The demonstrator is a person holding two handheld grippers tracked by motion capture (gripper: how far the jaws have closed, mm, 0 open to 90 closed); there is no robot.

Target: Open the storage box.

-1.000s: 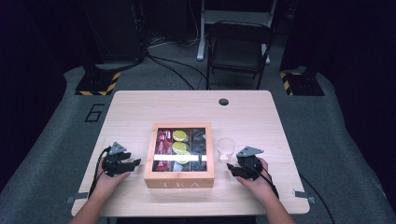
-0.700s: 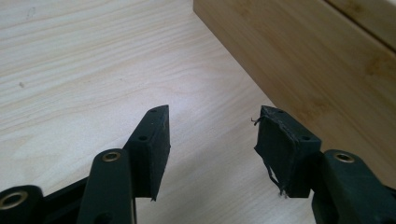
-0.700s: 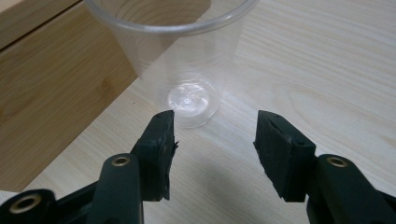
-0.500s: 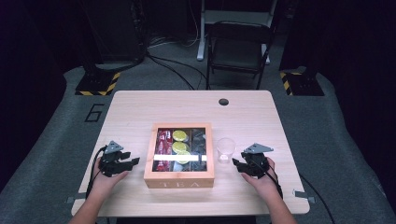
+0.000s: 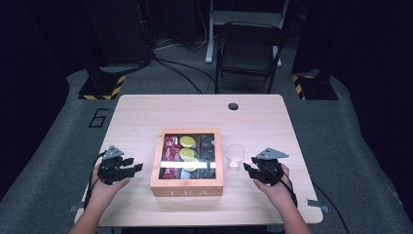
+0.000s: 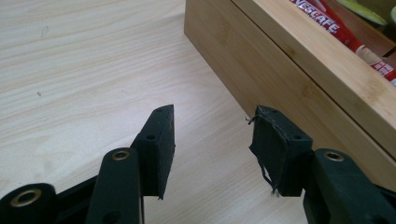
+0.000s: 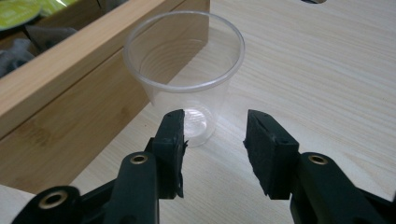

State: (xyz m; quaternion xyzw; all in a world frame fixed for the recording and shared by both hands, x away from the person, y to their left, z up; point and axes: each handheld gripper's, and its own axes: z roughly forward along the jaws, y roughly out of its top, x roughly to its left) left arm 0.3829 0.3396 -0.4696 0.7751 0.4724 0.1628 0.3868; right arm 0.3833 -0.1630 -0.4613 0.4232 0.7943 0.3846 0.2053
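Right now the right gripper sits low on the worktop near its right edge, jaws spread and empty, aimed at the clear plastic cup. The cup stands upright just beside the right wall of the wooden tea box, which occupies the middle of the worktop toward the near edge; whether cup and box actually touch I cannot tell from these angles. The left gripper rests on the other side of the box, near the left edge, jaws likewise apart and holding nothing, with the box's side wall just beyond them.

The likely trouble lies with the cup. It looks thin, light and empty, so a jaw nudging its base before both pads close could tip it or slide it against the box. Closing hard would probably buckle the wall. The nearness of the box leaves little room for the jaw on that side, which may catch the wood instead.
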